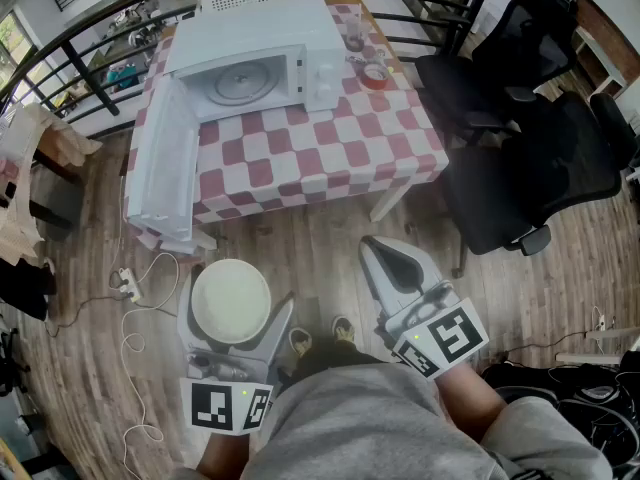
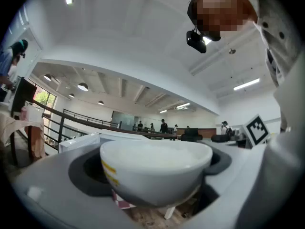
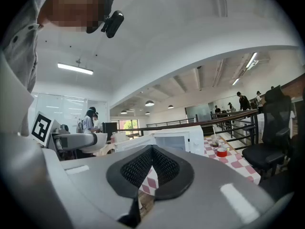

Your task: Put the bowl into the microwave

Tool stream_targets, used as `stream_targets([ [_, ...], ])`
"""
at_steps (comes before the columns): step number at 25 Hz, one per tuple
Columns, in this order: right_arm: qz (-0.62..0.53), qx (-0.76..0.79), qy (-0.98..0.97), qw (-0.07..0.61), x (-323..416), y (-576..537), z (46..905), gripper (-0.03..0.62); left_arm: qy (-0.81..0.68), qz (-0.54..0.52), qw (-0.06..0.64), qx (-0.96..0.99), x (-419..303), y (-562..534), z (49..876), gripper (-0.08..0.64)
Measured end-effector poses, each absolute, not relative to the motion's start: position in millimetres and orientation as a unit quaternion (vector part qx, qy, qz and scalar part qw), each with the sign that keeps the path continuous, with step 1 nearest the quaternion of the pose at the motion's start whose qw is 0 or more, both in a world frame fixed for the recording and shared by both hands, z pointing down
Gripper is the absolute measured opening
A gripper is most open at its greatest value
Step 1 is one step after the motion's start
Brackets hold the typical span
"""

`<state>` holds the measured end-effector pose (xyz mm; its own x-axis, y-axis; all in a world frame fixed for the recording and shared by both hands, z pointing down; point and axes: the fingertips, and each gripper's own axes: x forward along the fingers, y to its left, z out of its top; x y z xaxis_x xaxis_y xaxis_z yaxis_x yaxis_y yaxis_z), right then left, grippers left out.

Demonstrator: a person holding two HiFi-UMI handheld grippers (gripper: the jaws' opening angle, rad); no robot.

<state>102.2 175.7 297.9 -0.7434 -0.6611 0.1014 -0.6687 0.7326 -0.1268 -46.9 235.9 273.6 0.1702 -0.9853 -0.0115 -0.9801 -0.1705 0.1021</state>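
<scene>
A white bowl (image 1: 228,306) with a yellow mark on its side (image 2: 155,171) hangs over the wooden floor, in front of the table. My left gripper (image 1: 232,280) (image 2: 157,151) is shut on it, one jaw on each side of its rim. The white microwave (image 1: 255,63) (image 3: 176,140) stands on the checked table (image 1: 340,153), its door (image 1: 160,168) swung wide open to the left and its turntable visible inside. My right gripper (image 1: 385,253) (image 3: 152,149) is shut and holds nothing; it is level, to the right of the bowl and short of the table's edge.
A red tape roll (image 1: 375,76) and a glass cup (image 1: 355,36) sit right of the microwave. Black office chairs (image 1: 530,168) stand to the right of the table. A power strip with white cable (image 1: 125,286) lies on the floor at left. A black railing (image 1: 90,58) runs behind the table.
</scene>
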Motion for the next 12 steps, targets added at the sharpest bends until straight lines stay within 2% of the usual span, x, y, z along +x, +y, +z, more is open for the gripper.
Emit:
stream_targets([
  [12,0.092,0.380,-0.920,0.011,98.6,180.4,295.2,0.000,-0.619,-0.041,0.021,0.784,-46.9,239.1,266.1,0.538],
])
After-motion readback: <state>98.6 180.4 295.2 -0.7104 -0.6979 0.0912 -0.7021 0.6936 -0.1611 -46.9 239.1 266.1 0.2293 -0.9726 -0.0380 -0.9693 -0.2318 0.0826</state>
